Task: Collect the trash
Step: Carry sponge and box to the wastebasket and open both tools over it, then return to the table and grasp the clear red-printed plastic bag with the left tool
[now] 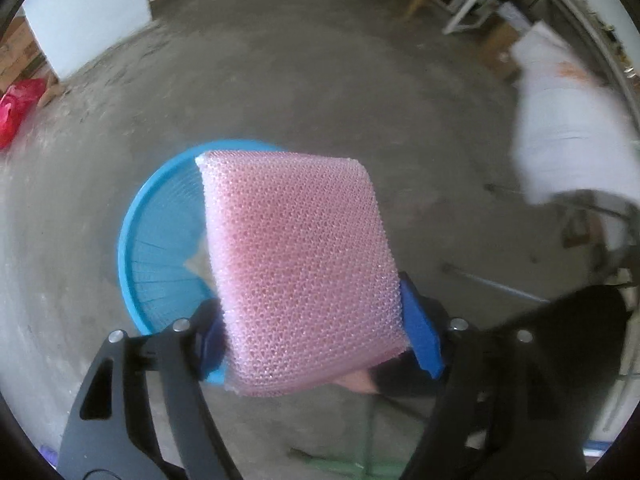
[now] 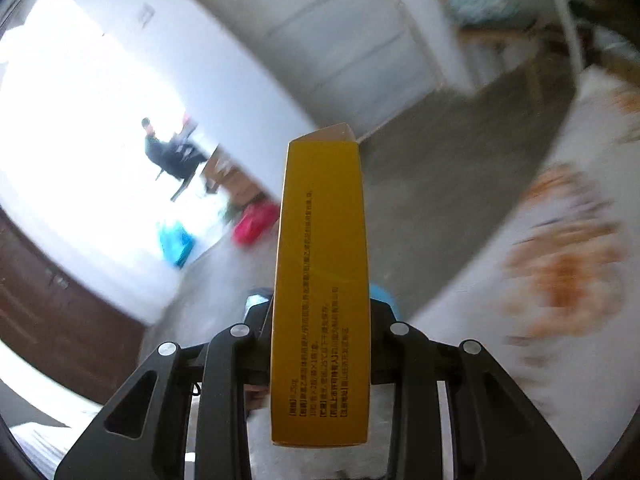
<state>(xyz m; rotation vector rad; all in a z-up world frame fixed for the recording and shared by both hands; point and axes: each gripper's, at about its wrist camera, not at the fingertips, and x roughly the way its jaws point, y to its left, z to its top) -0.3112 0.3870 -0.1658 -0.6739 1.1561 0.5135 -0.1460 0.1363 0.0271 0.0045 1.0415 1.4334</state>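
Left gripper [image 1: 316, 334] holds pink bubble wrap [image 1: 296, 268] wide-jawed above the blue basket [image 1: 160, 248]; drop-off is in hand. Right gripper [image 2: 318, 316] clamps a yellow box [image 2: 322, 292] narrowly. Next: release wrap over basket, then bring the box across.

Both views are fisheye, bending straight lines near the rim and closing in a dark vignette at the corners. The left wrist view is evenly lit by soft daylight with only faint shadows on the concrete floor [image 1: 280, 92]; the pink bubble wrap [image 1: 300, 272] is fairly sharp, while the white cloth [image 1: 568, 128] at right smears with motion blur. In the right wrist view a doorway [image 2: 80, 152] blows out to pure white glare, the yellow box [image 2: 320, 300] stays crisp enough to show print, and the surroundings streak heavily.
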